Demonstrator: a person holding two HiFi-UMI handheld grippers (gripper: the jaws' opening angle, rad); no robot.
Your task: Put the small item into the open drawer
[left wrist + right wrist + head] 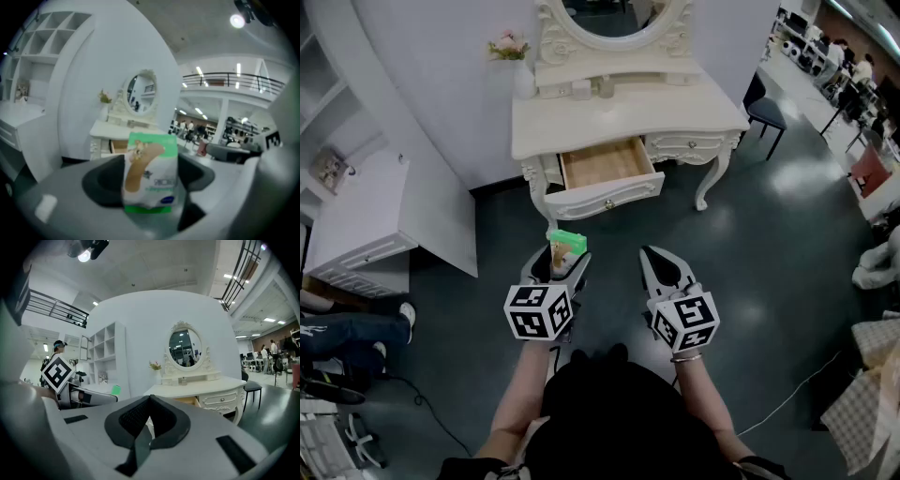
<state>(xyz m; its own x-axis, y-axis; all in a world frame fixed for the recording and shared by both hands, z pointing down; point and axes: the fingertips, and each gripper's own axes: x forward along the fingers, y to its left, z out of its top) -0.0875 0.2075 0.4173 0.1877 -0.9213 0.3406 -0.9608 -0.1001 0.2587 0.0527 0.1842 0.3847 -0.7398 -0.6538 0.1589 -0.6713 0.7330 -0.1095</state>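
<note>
Staged bedroom in a hall
A mirrored white surface point(628, 122) is set against a partition point(431, 75), office desks point(806, 42) beyond.

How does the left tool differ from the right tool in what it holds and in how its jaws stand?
The left tool grips a green and white packet; the right tool holds nothing. The left tool's jaws stand wide, pressed on the packet's sides; the right tool's jaws are closed together. Both point toward the open drawer of the dressing table and are short of it.
</note>
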